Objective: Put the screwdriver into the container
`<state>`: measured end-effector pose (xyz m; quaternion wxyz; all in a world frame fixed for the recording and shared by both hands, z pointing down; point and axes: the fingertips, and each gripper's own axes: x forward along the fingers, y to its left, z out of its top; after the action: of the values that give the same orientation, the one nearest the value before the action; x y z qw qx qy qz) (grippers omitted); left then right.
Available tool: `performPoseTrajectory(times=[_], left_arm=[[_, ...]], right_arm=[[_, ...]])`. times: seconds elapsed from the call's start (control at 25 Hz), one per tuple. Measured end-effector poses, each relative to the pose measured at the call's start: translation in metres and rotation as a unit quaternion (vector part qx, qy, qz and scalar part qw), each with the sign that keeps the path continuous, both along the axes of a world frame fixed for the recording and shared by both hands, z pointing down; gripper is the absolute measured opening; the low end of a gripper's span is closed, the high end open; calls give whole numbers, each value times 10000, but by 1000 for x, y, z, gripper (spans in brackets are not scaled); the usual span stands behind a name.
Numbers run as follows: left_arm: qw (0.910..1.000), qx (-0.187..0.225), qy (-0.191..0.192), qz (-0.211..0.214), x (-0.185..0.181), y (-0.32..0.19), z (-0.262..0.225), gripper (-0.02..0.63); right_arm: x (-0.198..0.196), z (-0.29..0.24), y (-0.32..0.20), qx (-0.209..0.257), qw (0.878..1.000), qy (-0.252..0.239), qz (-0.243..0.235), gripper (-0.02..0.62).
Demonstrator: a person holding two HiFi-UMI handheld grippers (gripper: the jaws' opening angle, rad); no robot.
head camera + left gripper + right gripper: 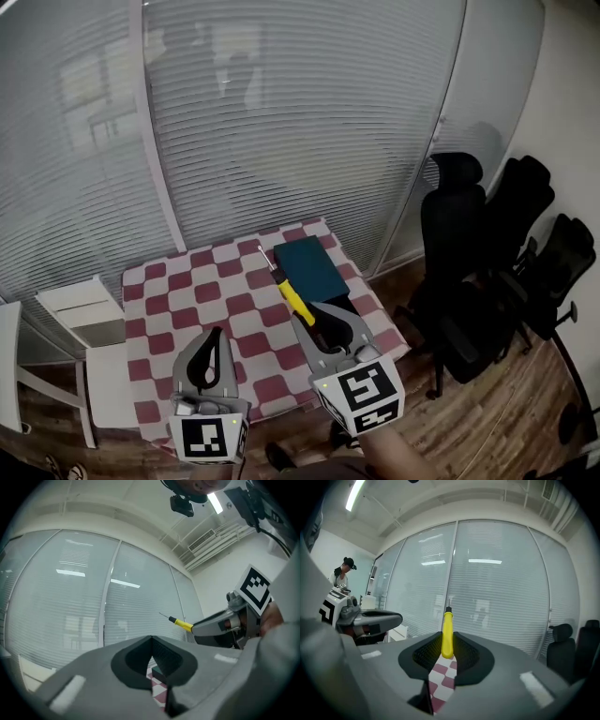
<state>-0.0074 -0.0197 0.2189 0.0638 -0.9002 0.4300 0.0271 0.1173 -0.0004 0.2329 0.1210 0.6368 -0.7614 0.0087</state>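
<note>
The right gripper [447, 643] is clenched on the screwdriver [447, 629]; its own view shows the yellow handle pinched between the jaw tips, with the metal shaft pointing away toward the blind-covered glass wall [497, 597]. Only the head view shows the dark teal container [307, 264], which lies on the checkered tabletop [187, 300] at its far right. There the screwdriver [292, 300] is held off the cloth, just left of the container's near corner. The left gripper [151, 641] is closed and empty, its tips meeting. Through the gap below them its view catches a sliver of cloth and container. It also shows the right gripper [220, 629] from the side. Black office chairs [487, 272] stand to the right of the tabletop
</note>
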Motion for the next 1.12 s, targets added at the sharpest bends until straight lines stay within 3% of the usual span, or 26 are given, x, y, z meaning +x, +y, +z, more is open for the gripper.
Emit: performPoseTrajectory(times=[0.36,0.64,1.12], left_arm=[[9984,38,-156,540,91,23,1,0],[9977,-3,-301,605,142,27,14,0],[9947,-632,-795,132,155,19,72,0]], right_arm=[[88,9,35,12,9988,-104,477,97],[143,40,43,-226,9978,-248,571,97],[172,143,51,-1338,9888,-609,267,97]])
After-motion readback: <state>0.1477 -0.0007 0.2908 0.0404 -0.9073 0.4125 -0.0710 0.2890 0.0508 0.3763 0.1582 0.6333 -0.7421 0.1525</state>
